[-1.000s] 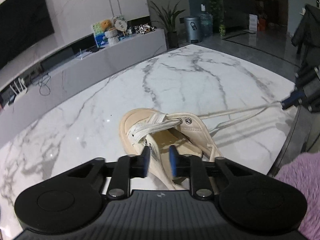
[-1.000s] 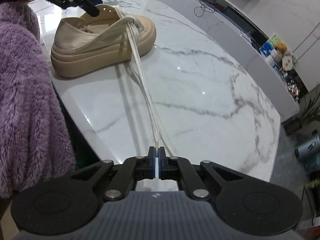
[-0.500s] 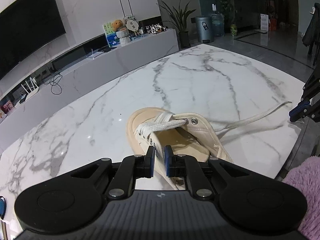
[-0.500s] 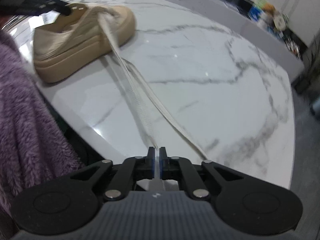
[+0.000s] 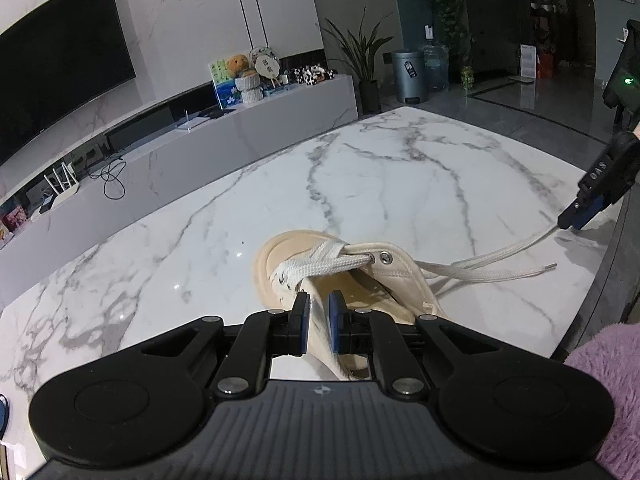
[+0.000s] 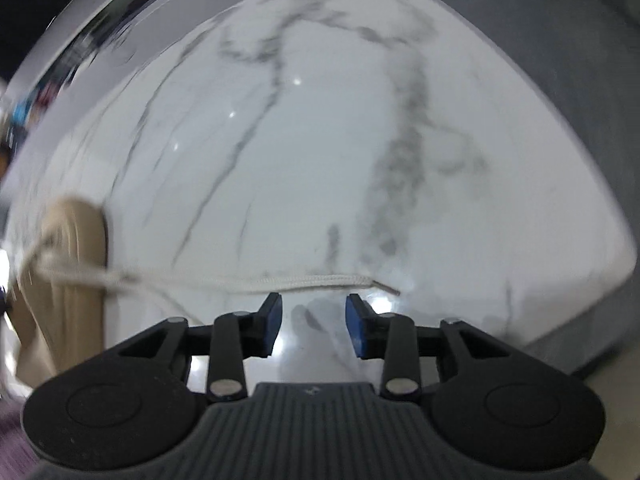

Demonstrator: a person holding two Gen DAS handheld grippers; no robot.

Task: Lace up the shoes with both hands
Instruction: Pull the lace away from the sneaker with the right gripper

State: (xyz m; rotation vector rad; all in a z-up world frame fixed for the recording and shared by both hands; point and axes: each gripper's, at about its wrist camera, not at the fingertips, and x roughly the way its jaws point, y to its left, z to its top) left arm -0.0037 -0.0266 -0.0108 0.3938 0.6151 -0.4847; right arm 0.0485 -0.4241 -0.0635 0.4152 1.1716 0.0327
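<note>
The cream shoe [image 5: 340, 280] is sitting near the table's [image 5: 400, 184] front edge, toe pointing away, laces crossing over the tongue and leaving through the top eyelet [image 5: 385, 257]. The left gripper [image 5: 319, 322] is keeping its fingers nearly closed on the shoe's collar edge, pinning the shoe in place. The right gripper [image 6: 314, 320] is off to the shoe's side near the table edge; its fingers have just been opening, nothing is between them, and the lace [image 6: 312, 281] is lying loose on the marble just beyond the fingertips, its aglet [image 5: 550, 266] free. In the left view two lace strands are trailing from the shoe toward that gripper. The right view is blurred, so exact clearance above the lace is unclear. Judgement: the step in hand is a release and re-grip of the lace. To do it well, the right fingers should be closing close to the stiff tip, for threading control, while the left grip is holding the collar steady so that the eyelet is not drifting.
</note>
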